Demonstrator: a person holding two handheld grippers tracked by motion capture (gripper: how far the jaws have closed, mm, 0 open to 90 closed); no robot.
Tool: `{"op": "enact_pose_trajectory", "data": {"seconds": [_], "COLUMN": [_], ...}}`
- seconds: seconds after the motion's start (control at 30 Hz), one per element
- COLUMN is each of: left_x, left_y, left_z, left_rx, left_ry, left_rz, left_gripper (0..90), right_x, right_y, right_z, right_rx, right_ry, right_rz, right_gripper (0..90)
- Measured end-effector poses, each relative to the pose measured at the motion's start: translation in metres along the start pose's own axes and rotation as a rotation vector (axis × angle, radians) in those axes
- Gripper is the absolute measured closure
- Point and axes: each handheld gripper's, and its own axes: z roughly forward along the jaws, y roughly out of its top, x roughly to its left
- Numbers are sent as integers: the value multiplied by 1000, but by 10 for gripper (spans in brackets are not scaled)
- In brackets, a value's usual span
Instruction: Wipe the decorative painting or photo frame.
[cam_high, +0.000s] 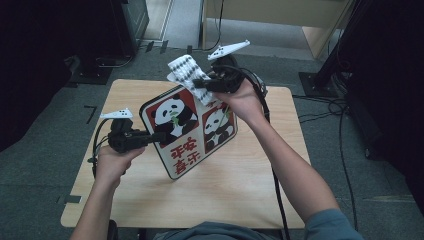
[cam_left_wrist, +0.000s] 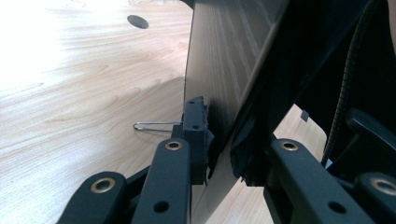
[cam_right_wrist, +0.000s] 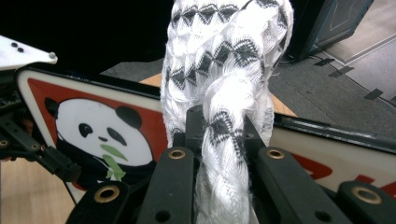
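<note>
A panda board (cam_high: 190, 131), red and white with two pandas and red characters, stands tilted on edge over the wooden table (cam_high: 240, 190). My left gripper (cam_high: 159, 136) is shut on its left edge. In the left gripper view that gripper (cam_left_wrist: 222, 140) clamps the thin board (cam_left_wrist: 224, 56) seen edge-on. My right gripper (cam_high: 200, 84) is shut on a white cloth (cam_high: 184, 70) with a black zigzag pattern, held at the board's top edge. The right gripper view has the cloth (cam_right_wrist: 229, 56) bunched between the jaws of my right gripper (cam_right_wrist: 222, 135), just in front of the board (cam_right_wrist: 93, 126).
A thin wire loop (cam_left_wrist: 156, 126) sticks out near the board's back by my left jaw. The table has a dark round hole (cam_left_wrist: 137, 21). Grey floor, cables (cam_high: 325, 107) and dark equipment surround the table.
</note>
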Motion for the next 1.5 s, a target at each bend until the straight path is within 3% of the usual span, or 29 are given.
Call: {"op": "enact_pose_trajectory", "data": {"seconds": [0.93, 1.5], "left_x": [2, 3], "left_y": [-2, -2], "left_z": [-1, -2], "left_rx": [-10, -8], "left_ry": [-16, -18], "left_rz": [-8, -10], "left_gripper": [764, 766], "right_x": [2, -1], "right_y": [-34, -64], "right_z": [10, 21], "right_rx": [24, 63], "right_ry": [-3, 9], "right_rz": [-4, 39], "right_gripper": [823, 821]}}
